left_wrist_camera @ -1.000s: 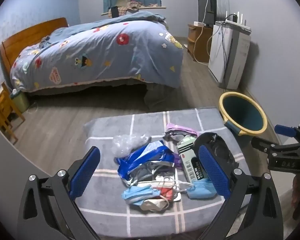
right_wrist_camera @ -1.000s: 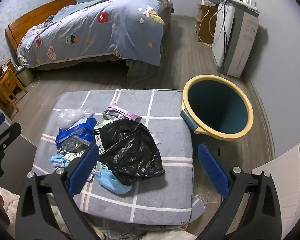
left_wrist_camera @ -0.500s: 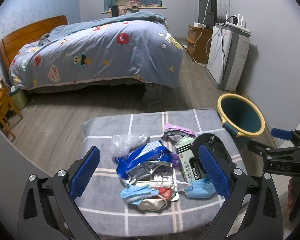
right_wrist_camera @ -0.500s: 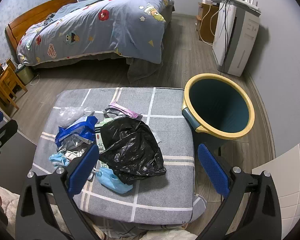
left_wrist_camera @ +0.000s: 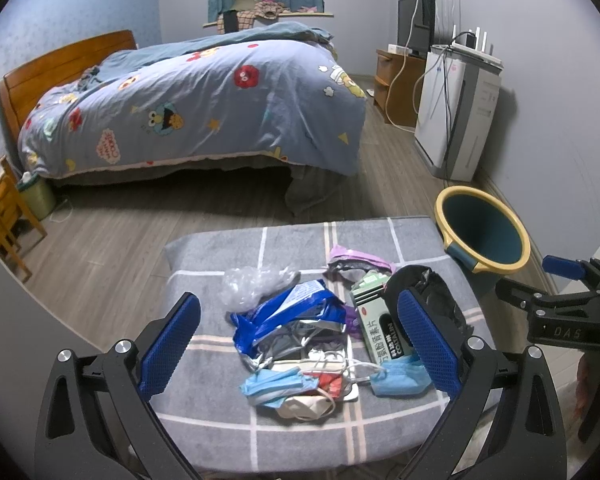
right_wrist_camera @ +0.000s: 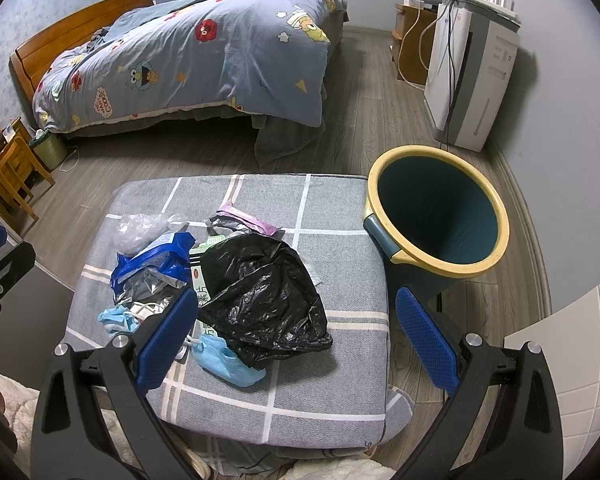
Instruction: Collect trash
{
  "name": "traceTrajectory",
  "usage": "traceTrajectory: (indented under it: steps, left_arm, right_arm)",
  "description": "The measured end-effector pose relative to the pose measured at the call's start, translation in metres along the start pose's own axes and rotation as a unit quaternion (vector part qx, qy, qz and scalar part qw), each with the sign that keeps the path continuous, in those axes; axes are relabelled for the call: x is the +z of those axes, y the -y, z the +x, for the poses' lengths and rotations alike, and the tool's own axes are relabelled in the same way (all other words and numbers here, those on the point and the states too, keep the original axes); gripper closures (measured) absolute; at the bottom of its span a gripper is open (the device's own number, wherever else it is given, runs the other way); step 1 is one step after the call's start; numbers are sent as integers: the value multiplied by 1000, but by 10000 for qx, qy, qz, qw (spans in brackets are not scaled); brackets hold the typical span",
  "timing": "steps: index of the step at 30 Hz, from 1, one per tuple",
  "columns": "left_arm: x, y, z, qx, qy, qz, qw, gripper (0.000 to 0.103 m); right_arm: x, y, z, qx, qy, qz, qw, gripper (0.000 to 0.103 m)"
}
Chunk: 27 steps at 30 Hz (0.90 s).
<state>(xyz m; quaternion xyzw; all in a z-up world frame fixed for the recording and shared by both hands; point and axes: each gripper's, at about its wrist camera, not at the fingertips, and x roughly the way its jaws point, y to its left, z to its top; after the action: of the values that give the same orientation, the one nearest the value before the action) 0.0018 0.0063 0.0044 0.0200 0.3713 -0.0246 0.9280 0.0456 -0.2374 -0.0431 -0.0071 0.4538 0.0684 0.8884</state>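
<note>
A pile of trash lies on a grey checked cushion (left_wrist_camera: pixel 300 436) (right_wrist_camera: pixel 332 396): a black plastic bag (right_wrist_camera: pixel 264 300) (left_wrist_camera: pixel 440 292), a blue foil wrapper (left_wrist_camera: pixel 288 316) (right_wrist_camera: pixel 156 264), a green-white box (left_wrist_camera: pixel 376 320), blue face masks (left_wrist_camera: pixel 276 386) (right_wrist_camera: pixel 228 360), a clear plastic bag (left_wrist_camera: pixel 252 284) and a purple wrapper (left_wrist_camera: pixel 356 260). A blue bin with a yellow rim (right_wrist_camera: pixel 440 216) (left_wrist_camera: pixel 484 236) stands on the floor right of the cushion. My left gripper (left_wrist_camera: pixel 296 348) is open above the pile's near side. My right gripper (right_wrist_camera: pixel 296 340) is open over the cushion's right edge.
A bed with a blue cartoon duvet (left_wrist_camera: pixel 196 108) fills the far side. A white appliance with cables (left_wrist_camera: pixel 456 116) and a wooden TV stand (left_wrist_camera: pixel 396 80) stand along the right wall. Small wooden chairs (left_wrist_camera: pixel 4 216) are at the left. The floor is wood.
Both grippers have drawn back slightly, so the cushion and bin sit a little farther away. Nothing on the cushion has moved.
</note>
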Motion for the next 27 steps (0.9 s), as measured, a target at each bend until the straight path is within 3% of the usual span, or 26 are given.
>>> traceTrajectory:
  steps: [27]
  left_arm:
    - [-2, 0, 1, -15, -22, -1, 10000, 5]
  right_arm:
    - [-4, -2, 3, 13, -49, 7, 10000, 6]
